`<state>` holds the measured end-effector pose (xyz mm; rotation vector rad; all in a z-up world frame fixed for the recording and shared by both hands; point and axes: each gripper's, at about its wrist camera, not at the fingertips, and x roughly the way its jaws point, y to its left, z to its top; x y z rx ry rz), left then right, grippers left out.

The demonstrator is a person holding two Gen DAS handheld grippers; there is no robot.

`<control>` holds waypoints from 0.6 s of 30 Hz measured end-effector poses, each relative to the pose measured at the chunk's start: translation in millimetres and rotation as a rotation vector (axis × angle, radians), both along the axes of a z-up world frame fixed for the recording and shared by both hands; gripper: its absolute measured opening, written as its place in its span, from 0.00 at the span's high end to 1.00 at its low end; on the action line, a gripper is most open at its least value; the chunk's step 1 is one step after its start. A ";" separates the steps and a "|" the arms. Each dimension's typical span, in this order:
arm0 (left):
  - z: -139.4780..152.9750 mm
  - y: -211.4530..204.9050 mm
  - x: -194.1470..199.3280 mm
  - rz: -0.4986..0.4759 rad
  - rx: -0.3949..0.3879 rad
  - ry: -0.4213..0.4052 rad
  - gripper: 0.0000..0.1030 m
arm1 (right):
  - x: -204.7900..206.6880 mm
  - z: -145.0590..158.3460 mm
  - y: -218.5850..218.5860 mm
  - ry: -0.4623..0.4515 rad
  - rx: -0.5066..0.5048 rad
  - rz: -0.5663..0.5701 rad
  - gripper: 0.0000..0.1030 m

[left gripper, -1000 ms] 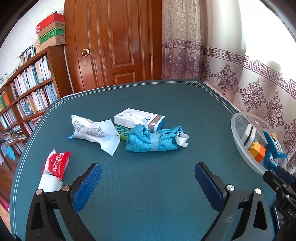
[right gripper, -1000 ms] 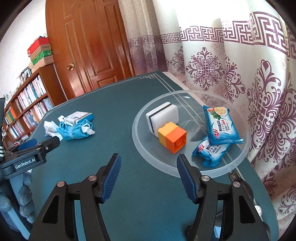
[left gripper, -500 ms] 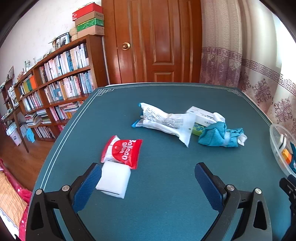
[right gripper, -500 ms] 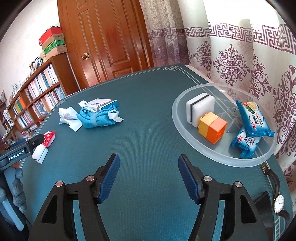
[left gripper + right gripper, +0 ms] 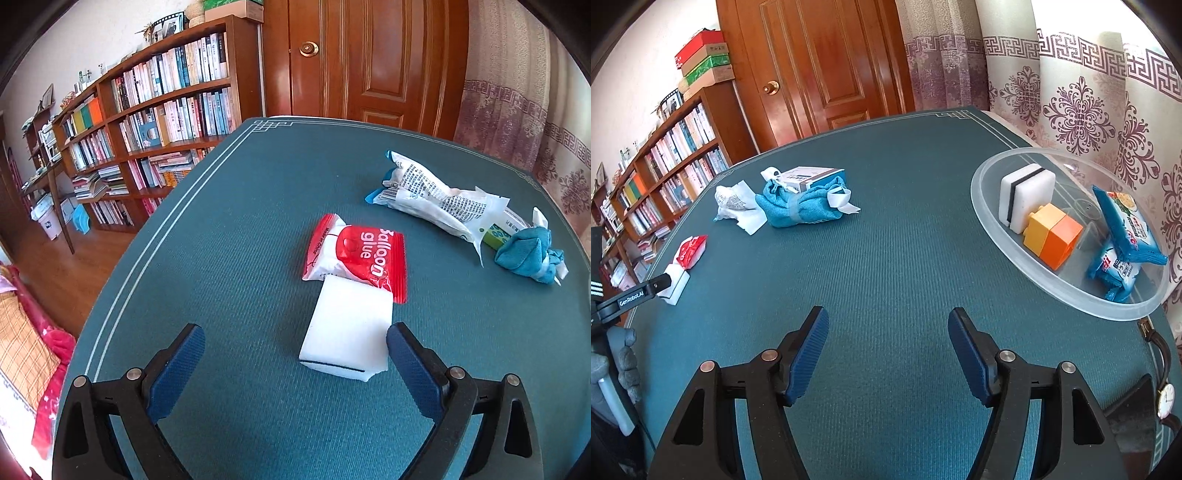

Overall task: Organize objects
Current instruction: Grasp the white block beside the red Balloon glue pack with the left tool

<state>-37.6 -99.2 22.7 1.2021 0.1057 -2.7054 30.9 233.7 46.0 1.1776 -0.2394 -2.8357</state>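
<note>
L gripper has swung over from the blue cloth to the white sponge, jaws wide, holding nothing. Prob. next pick for the bowl. R gripper sits half open w/ nothing in it.

Black gripper, ribbed blue pads

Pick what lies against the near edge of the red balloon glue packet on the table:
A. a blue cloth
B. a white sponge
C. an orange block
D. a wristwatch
B: the white sponge overlaps the near edge of the red balloon glue packet.
</note>
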 end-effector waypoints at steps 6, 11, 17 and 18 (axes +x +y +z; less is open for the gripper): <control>-1.3 4.4 -1.9 -0.041 0.022 0.005 0.10 | -5.9 0.8 -11.5 -0.011 0.003 0.028 0.33; -3.0 6.3 -2.0 -0.062 0.037 0.013 0.10 | -14.8 1.4 -25.1 -0.019 0.018 0.056 0.33; -9.1 9.6 -8.0 -0.087 0.039 -0.019 0.33 | -33.5 3.2 -44.3 -0.025 0.017 0.116 0.33; -10.2 8.8 -9.2 -0.087 0.045 -0.027 0.38 | -38.6 3.9 -46.8 -0.026 0.010 0.125 0.33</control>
